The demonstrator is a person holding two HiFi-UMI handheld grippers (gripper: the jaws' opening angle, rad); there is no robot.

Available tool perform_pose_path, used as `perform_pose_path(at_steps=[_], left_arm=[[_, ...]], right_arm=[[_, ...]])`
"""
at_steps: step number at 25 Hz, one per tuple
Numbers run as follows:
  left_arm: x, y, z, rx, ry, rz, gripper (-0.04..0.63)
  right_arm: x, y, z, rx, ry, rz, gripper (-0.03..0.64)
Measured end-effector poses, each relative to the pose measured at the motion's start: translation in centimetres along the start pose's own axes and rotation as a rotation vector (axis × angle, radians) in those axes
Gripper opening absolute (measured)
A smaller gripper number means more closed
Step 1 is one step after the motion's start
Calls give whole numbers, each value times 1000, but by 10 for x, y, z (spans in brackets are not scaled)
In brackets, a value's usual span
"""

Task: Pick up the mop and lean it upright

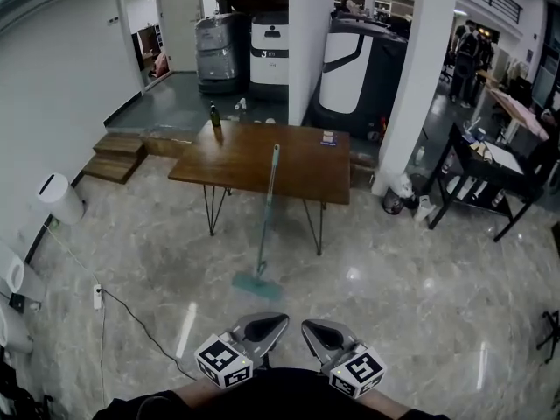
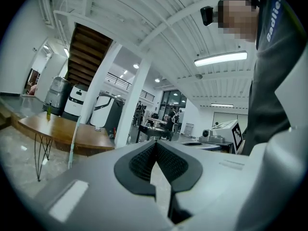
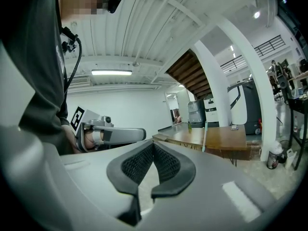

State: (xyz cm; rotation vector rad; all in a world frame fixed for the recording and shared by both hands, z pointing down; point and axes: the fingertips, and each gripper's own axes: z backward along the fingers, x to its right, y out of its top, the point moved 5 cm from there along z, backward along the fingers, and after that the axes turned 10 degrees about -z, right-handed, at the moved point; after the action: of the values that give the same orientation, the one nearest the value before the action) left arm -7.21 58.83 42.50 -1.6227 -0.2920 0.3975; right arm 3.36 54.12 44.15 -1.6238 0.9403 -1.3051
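Observation:
The mop leans against the front edge of the wooden table (image 1: 297,169). Its teal handle (image 1: 267,213) slopes down to the flat teal head (image 1: 256,285) on the floor. My left gripper (image 1: 262,327) and right gripper (image 1: 324,329) are side by side close to my body, a short way behind the mop head. Both are shut with nothing between the pads. In the left gripper view the shut gripper (image 2: 155,144) points up, with the mop handle (image 2: 73,137) far left. In the right gripper view the shut gripper (image 3: 153,146) has the handle (image 3: 204,136) to its right.
A green bottle (image 1: 214,115) and a small item (image 1: 328,138) sit on the table. White pillars (image 1: 311,51) and parked machines (image 1: 354,68) stand behind it. A black rack (image 1: 490,178) is at right, wooden steps (image 1: 118,156) and a cable (image 1: 131,318) at left.

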Motion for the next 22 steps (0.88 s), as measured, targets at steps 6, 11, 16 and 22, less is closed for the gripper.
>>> perform_pose_path(at_steps=[6, 11, 16, 22], left_arm=[[-83, -4, -24, 16, -46, 27, 18], [-173, 6, -44, 26, -94, 39, 17], [-263, 11, -56, 21, -133, 35, 18], [-349, 2, -72, 3, -123, 18, 18]], right_arm=[[37, 17, -66, -19, -74, 20, 5], [64, 45, -143, -35, -135, -1, 5], [94, 67, -210, -28, -218, -23, 5], [120, 78, -256, -37, -293, -18, 5]])
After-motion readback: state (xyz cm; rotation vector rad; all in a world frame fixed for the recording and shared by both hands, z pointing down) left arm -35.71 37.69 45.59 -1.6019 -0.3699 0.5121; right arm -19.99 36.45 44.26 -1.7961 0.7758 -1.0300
